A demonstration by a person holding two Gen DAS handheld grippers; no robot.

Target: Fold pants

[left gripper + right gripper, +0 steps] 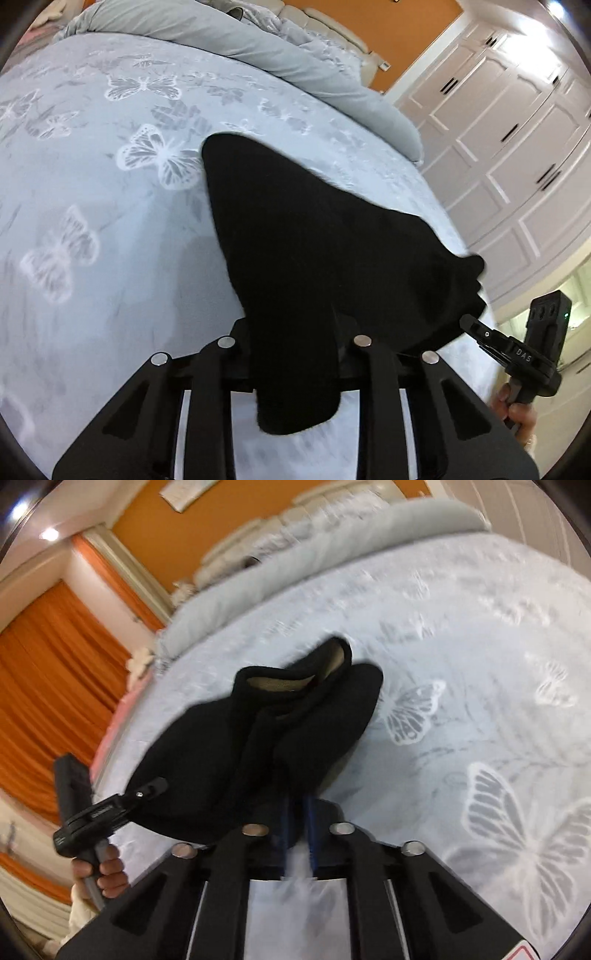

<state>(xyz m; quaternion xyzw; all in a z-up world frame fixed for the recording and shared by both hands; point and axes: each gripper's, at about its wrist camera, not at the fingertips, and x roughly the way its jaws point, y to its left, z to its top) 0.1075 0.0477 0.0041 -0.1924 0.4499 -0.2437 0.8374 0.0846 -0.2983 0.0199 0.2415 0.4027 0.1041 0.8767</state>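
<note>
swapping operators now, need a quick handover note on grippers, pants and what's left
Left gripper: shut on the black pants, fabric bunched between its fingers.
Right gripper: shut on the pants' other near corner.
Pants: near edge held by both grippers, far end with the leg openings lying on the butterfly bedspread.
Done: both corners gripped.
Left: make the fold, lay it flat, release.
</note>
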